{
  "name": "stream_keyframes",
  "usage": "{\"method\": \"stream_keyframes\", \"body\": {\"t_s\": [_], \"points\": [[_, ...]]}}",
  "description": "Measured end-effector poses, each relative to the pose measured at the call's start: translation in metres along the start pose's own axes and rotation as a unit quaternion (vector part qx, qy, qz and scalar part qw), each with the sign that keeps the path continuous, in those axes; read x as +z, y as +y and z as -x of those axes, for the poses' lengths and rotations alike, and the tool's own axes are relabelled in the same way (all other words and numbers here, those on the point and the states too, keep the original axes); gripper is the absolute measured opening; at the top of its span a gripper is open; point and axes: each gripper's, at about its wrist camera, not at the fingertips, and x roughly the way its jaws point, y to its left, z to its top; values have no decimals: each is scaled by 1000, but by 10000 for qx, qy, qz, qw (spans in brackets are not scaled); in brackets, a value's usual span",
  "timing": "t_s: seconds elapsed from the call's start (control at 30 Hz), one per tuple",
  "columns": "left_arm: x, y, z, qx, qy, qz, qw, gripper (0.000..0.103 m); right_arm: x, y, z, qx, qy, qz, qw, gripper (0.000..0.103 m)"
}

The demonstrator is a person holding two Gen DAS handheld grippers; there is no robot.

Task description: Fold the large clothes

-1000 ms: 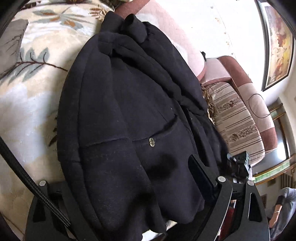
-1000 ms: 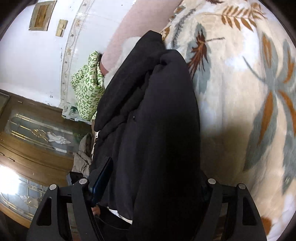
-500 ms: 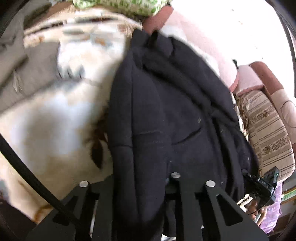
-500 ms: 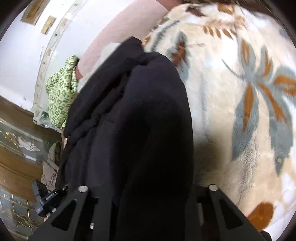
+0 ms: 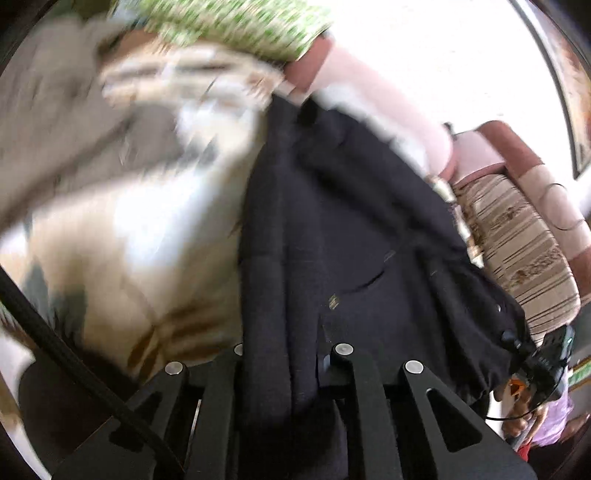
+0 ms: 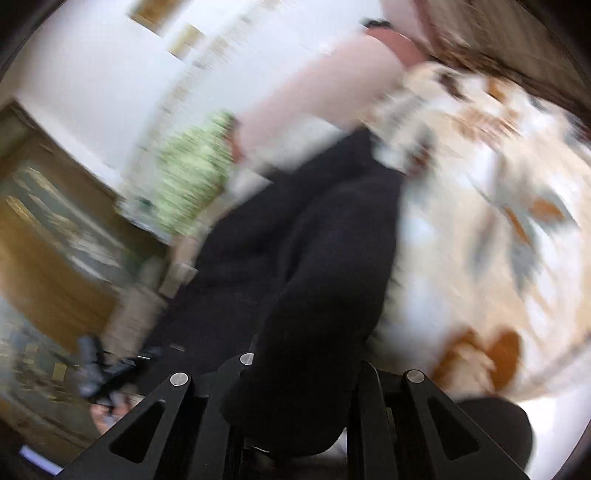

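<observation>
The black garment (image 5: 351, 236) lies in a long bunched heap on a cream blanket with a leaf print (image 5: 122, 236), its far end reaching a pink cushioned backrest (image 5: 399, 122). A small metal button (image 5: 333, 301) shows on its front. The near end of it rises into both claws. The left claw (image 5: 291, 373) is pinched tight on a thick fold of the dark cloth, which fills the narrow gap between its fingers. The right claw (image 6: 303, 384) is closing, with a heavy bunch of the same cloth between its fingers and its pads pressing on it. A green patterned cloth (image 5: 236, 26) lies beyond the blanket's far edge. A striped sofa seat (image 5: 517, 243) stands to the right of the garment. Both views are blurred.
</observation>
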Motion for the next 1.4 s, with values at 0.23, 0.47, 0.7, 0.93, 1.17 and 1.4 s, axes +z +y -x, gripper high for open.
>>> {"method": "stream_keyframes", "body": {"t_s": [0.23, 0.47, 0.7, 0.93, 1.17, 1.4], "points": [[-4, -4, 8, 36, -227, -89, 9997, 13, -17, -46, -12, 187, 237, -898, 9955, 13], [47, -46, 41, -180, -586, -390, 9974, 13, 34, 9, 6, 342, -71, -189, 9992, 12], [156, -105, 44, -49, -940, -481, 9944, 13, 132, 63, -7, 304, -458, 234, 9982, 12], [283, -116, -41, 393, -596, 143, 9973, 14, 239, 74, -84, -444, -516, 81, 9976, 13], [323, -76, -164, 843, 184, 792, 9931, 17, 285, 25, -194, -1221, -67, -610, 9906, 15], [329, -64, -190, 412, 286, 1048, 9932, 30, 279, -21, -249, -1113, 53, -1330, 9848, 26]]}}
